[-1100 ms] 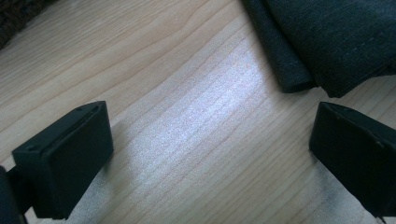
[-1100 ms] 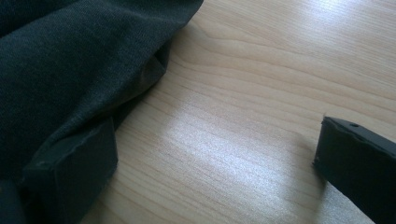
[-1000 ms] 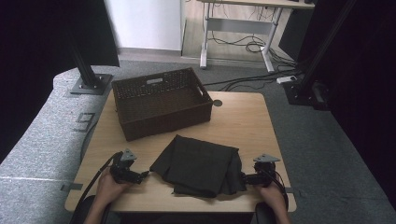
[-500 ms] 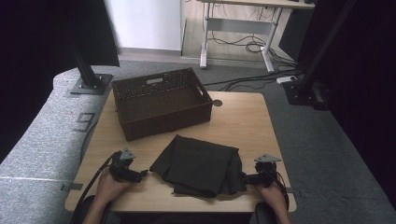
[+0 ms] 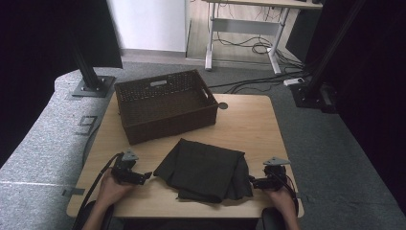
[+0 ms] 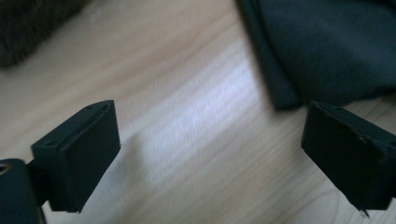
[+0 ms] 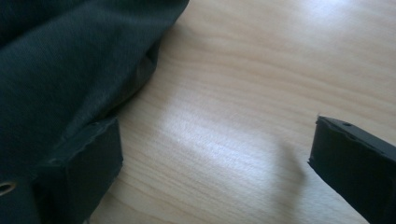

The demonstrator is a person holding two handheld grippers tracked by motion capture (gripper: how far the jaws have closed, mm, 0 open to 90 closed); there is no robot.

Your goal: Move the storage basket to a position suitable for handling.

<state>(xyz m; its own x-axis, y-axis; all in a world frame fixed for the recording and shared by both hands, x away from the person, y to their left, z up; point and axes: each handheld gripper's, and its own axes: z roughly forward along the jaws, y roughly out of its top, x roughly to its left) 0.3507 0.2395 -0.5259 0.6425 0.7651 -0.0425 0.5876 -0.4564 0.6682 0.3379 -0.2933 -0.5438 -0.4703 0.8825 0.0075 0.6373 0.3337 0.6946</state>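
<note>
1. While the dark cloth (image 5: 203, 170) lies folded flat at the near middle of the wooden surface (image 5: 249, 124), both tongs rest beside it.
2. Left tongs (image 5: 146, 175) sit at the cloth's 9 o'clock, just off its corner; their jaws have just been closing a little yet stand wide apart over bare wood (image 6: 196, 140).
3. Right tongs (image 5: 252, 181) sit at 3 o'clock, jaws apart, one jaw against the cloth's edge (image 7: 70, 70).
4. A brown wicker basket (image 5: 165, 106) stands at 11 o'clock, apart from the cloth.
</note>
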